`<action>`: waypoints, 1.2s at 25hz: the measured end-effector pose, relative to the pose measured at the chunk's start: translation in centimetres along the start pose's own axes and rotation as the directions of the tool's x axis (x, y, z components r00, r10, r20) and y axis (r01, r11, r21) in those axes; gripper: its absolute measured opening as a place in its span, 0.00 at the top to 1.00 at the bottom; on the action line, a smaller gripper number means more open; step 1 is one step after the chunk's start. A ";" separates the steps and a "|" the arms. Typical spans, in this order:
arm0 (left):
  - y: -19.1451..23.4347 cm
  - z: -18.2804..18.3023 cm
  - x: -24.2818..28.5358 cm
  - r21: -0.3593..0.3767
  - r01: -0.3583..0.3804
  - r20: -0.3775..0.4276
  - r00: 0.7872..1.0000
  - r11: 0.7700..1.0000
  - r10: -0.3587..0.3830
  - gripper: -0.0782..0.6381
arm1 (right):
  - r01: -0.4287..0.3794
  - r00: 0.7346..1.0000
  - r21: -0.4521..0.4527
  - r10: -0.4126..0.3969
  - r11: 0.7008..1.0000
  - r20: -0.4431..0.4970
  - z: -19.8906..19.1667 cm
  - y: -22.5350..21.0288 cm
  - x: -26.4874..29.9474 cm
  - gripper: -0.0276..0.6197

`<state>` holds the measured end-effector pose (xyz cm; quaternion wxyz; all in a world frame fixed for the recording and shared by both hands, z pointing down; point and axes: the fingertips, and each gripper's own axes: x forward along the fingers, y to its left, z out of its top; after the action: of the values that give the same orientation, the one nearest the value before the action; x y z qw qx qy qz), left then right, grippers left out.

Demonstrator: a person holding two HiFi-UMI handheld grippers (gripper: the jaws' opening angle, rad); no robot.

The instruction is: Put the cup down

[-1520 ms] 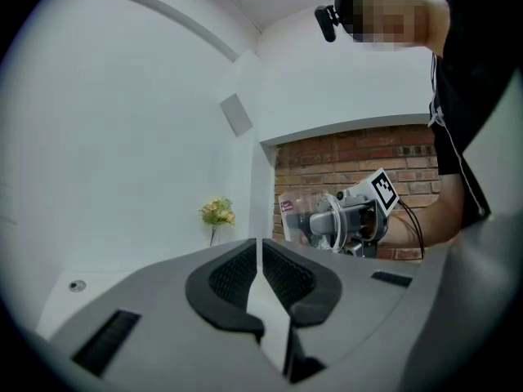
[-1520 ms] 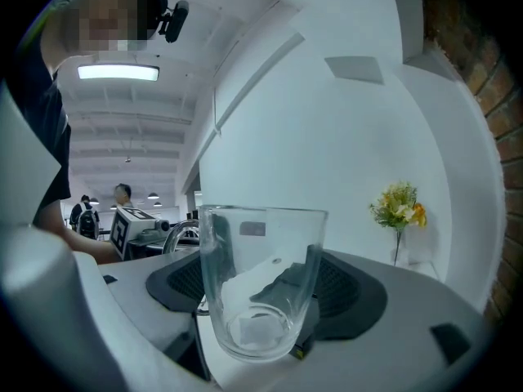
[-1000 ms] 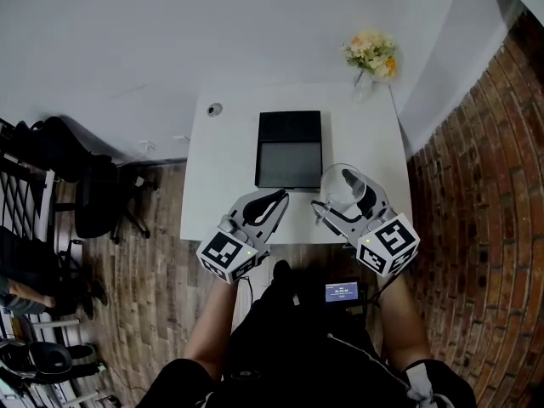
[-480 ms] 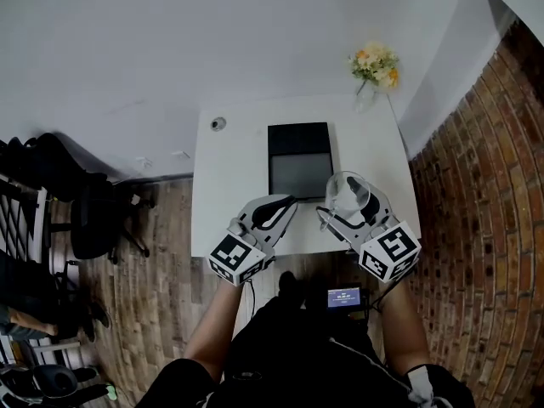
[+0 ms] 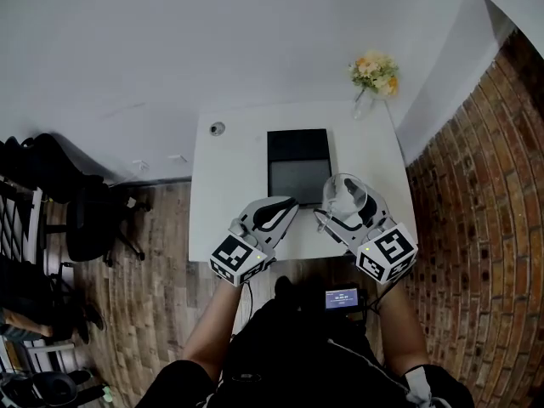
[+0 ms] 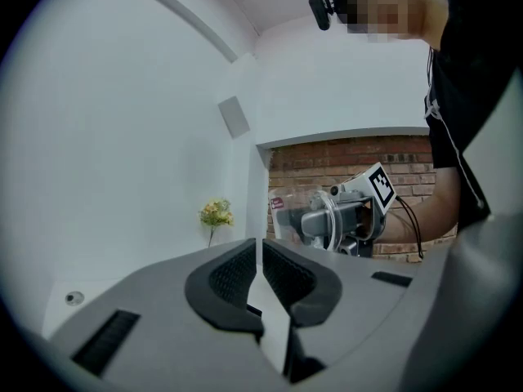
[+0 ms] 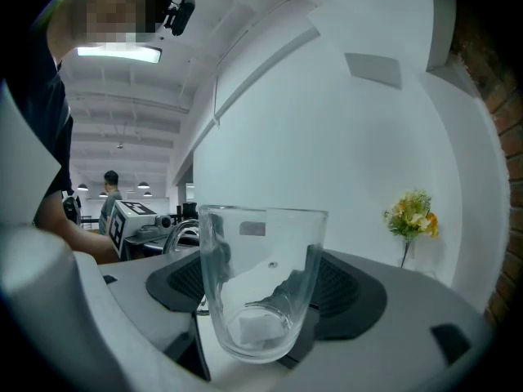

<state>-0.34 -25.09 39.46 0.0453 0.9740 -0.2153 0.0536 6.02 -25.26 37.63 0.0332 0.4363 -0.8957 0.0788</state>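
White table (image 5: pixel 225 194): bare patches at 9 and 3 o'clock. Black tablet-like slab (image 5: pixel 298 164) at centre, nearest obstacle. Right gripper (image 5: pixel 347 204) clamped on clear glass cup (image 7: pixel 263 260), upright, above table's 5 o'clock edge, apparently not set down. Judged next: lower onto bare top right of slab, then release. Left gripper (image 6: pixel 261 272) empty, jaws nearly together, at 7 o'clock. Flower vase (image 5: pixel 371 76) at 1 o'clock corner, well apart.
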 end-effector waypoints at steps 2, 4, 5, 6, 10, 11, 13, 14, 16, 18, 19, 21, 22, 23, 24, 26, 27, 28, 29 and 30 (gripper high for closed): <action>0.2 -0.2 0.2 -0.005 -0.008 0.000 1.000 1.000 0.008 0.87 | -0.005 1.000 0.003 0.005 1.000 -0.002 -0.1 -0.4 0.1 0.38; 0.3 -0.3 0.5 -0.009 -0.013 0.001 1.000 1.000 0.013 0.87 | -0.012 1.000 0.004 0.012 1.000 -0.006 -0.3 -0.8 0.3 0.38; 0.3 -0.4 0.7 -0.010 -0.014 0.000 1.000 1.000 0.014 0.87 | -0.016 1.000 0.002 0.016 1.000 -0.008 -0.4 -1.0 0.4 0.38; 0.4 -0.4 0.8 -0.010 -0.016 -0.002 1.000 1.000 0.016 0.87 | -0.021 1.000 -0.003 0.021 1.000 -0.012 -0.5 -1.2 0.5 0.38; 0.9 -0.3 1.5 -0.009 -0.022 -0.005 1.000 1.000 0.022 0.87 | -0.037 0.999 -0.005 0.037 0.999 -0.018 -0.8 -2.3 1.2 0.38; 1.0 -0.3 1.6 -0.008 -0.023 -0.006 1.000 1.000 0.023 0.87 | -0.041 0.999 -0.004 0.041 0.999 -0.019 -0.9 -2.6 1.4 0.38; 1.3 -0.3 2.0 -0.004 -0.026 -0.007 1.000 1.000 0.026 0.87 | -0.050 0.999 -0.008 0.050 0.999 -0.020 -1.1 -3.2 1.9 0.38; 1.5 -0.2 2.2 0.001 -0.030 -0.009 1.000 1.000 0.030 0.87 | -0.056 0.998 -0.007 0.056 0.998 -0.022 -1.2 -3.4 2.2 0.38; 1.9 -0.1 2.7 0.017 -0.040 -0.013 0.999 0.999 0.040 0.87 | -0.070 0.997 0.005 0.070 0.998 -0.024 -1.5 -3.9 2.7 0.38; 2.4 -0.1 3.0 0.027 -0.052 -0.013 0.999 0.998 0.052 0.87 | -0.079 0.997 0.021 0.079 0.997 -0.021 -1.8 -4.4 3.3 0.38; 2.7 -0.1 3.2 0.027 -0.059 -0.009 0.998 0.998 0.060 0.87 | -0.081 0.996 0.027 0.082 0.996 -0.019 -1.9 -4.7 3.6 0.38; 3.4 -0.1 3.4 0.021 -0.078 0.003 0.997 0.997 0.078 0.87 | -0.085 0.996 0.038 0.086 0.996 -0.017 -2.1 -5.1 4.2 0.38; 3.8 -0.3 3.4 0.018 -0.087 0.002 0.996 0.996 0.087 0.87 | -0.088 0.996 0.042 0.088 0.995 -0.017 -2.2 -5.3 4.4 0.38; 4.0 -0.3 3.5 0.016 -0.093 -0.001 0.996 0.996 0.093 0.87 | -0.091 0.996 0.041 0.092 0.995 -0.019 -2.3 -5.5 4.7 0.38; 4.3 -0.3 3.6 0.016 -0.097 -0.001 0.995 0.995 0.097 0.87 | -0.095 0.995 0.035 0.096 0.995 -0.023 -2.4 -5.8 5.0 0.38; 4.7 -0.5 3.9 0.015 -0.104 -0.005 0.995 0.994 0.104 0.87 | -0.102 0.995 0.033 0.102 0.994 -0.022 -2.5 -6.2 5.6 0.38; 4.9 -0.7 4.0 0.015 -0.105 -0.012 0.994 0.994 0.106 0.87 | -0.103 0.994 0.039 0.104 0.994 -0.016 -2.5 -6.4 5.8 0.38; 5.0 -0.9 4.1 0.014 -0.106 -0.016 0.994 0.994 0.106 0.87 | -0.105 0.994 0.043 0.105 0.994 -0.013 -2.6 -6.6 6.0 0.38; 5.0 -0.8 4.3 0.014 -0.107 -0.012 0.994 0.994 0.107 0.87 | -0.106 0.994 0.045 0.107 0.993 -0.013 -2.6 -6.8 6.2 0.38; 5.2 -0.8 4.6 0.014 -0.109 -0.003 0.994 0.994 0.109 0.87 | -0.108 0.994 0.046 0.109 0.993 -0.014 -2.7 -7.0 6.5 0.38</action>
<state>1.50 -31.57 41.12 0.0360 0.9610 -0.2677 0.0592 7.51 -34.05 41.94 0.0264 0.3869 -0.9158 0.1043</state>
